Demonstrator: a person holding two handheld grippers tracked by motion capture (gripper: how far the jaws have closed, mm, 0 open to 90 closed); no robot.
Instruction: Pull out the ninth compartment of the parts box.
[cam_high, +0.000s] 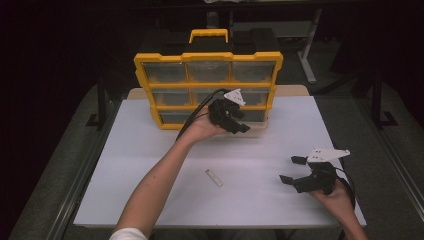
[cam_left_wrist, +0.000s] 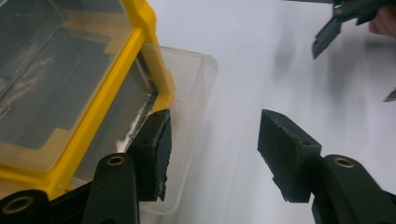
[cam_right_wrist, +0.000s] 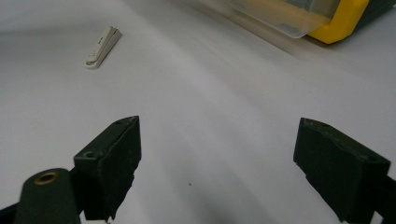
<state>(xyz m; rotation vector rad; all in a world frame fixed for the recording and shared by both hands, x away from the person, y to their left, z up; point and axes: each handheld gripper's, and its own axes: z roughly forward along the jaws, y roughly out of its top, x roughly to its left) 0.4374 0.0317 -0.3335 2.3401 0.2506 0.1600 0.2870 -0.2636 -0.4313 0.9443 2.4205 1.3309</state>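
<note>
A yellow organizer (cam_high: 207, 57) with clear drawers stands upright at the back of the white table (cam_high: 150, 145). Its bottom right drawer (cam_left_wrist: 191, 93) is pulled partway out. My left gripper (cam_high: 241, 121) hovers in front of that drawer, jaws open. In the left gripper view (cam_left_wrist: 215, 149) one pad (cam_left_wrist: 156, 154) sits at the drawer's clear front wall and the other stands apart over the table. My right gripper (cam_high: 292, 169) rests low at the front right, open and holding nothing (cam_right_wrist: 217, 163). A small flat white piece (cam_high: 214, 178) lies on the table between the two arms.
In the right gripper view the white piece (cam_right_wrist: 102, 46) lies far left and the organizer's corner (cam_right_wrist: 341, 23) with the protruding drawer (cam_right_wrist: 280, 18) far right. The right gripper's jaw tips (cam_left_wrist: 327, 37) show in the left gripper view. Dark floor surrounds the table.
</note>
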